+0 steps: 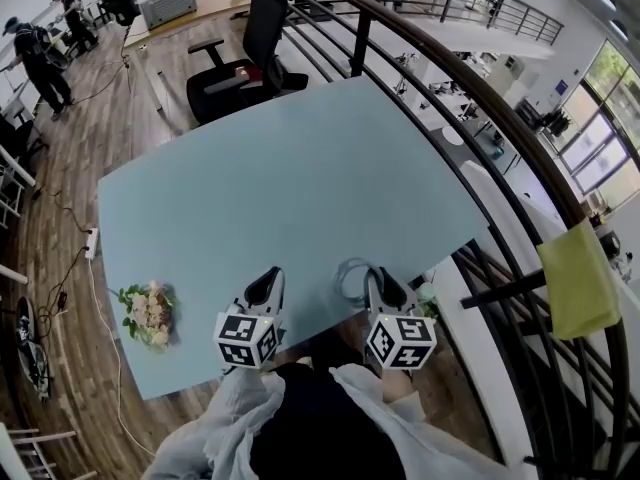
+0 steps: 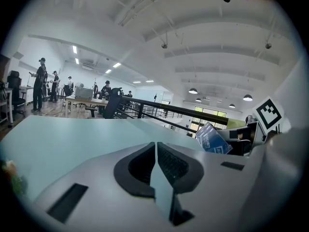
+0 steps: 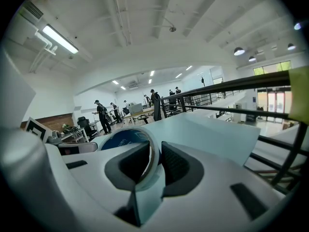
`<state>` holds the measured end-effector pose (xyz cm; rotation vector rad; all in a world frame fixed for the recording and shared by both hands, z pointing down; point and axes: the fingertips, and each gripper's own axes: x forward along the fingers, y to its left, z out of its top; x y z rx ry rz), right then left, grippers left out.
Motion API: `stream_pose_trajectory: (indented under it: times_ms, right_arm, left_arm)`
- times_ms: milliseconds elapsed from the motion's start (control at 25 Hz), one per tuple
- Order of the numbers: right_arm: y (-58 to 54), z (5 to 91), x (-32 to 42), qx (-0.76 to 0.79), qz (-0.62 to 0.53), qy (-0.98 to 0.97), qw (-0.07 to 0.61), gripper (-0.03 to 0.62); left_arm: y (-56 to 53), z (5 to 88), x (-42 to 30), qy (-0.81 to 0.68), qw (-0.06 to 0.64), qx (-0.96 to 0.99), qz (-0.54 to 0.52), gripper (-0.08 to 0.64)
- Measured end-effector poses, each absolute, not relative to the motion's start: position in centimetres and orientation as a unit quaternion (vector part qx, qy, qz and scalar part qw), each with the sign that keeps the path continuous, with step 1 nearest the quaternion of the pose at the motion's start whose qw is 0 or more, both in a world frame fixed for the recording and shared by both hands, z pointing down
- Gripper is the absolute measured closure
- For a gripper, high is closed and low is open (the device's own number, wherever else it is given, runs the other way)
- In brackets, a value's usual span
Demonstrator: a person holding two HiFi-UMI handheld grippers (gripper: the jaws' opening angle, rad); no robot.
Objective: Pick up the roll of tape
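My right gripper (image 3: 158,159) pinches the roll of tape (image 3: 124,139) by its wall.
I judge it light, stiff and smooth; the left gripper (image 2: 155,153) has its jaws pressed together, empty.

surface (image 1: 300,188): is showing pale blue
roll of tape (image 3: 123,139): is showing blue inside, whitish rim
marker cubes (image 1: 247,340): are showing black-and-white squares
flowers (image 1: 148,313): are showing pink, cream, green
cloth (image 1: 578,278): is showing yellow-green
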<state>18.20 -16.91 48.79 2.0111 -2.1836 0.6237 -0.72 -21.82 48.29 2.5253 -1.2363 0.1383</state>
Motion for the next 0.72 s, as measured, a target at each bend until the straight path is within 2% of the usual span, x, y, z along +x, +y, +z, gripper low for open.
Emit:
stream_pose_trajectory:
  times_ms: [720]
  right_arm:
    - [-18.1, 48.7, 16.8, 0.654, 0.203, -0.726, 0.066, 0.508]
  left_arm:
    - [-22.7, 48.2, -1.6, -0.434, 0.161, 0.885, 0.046, 0.531]
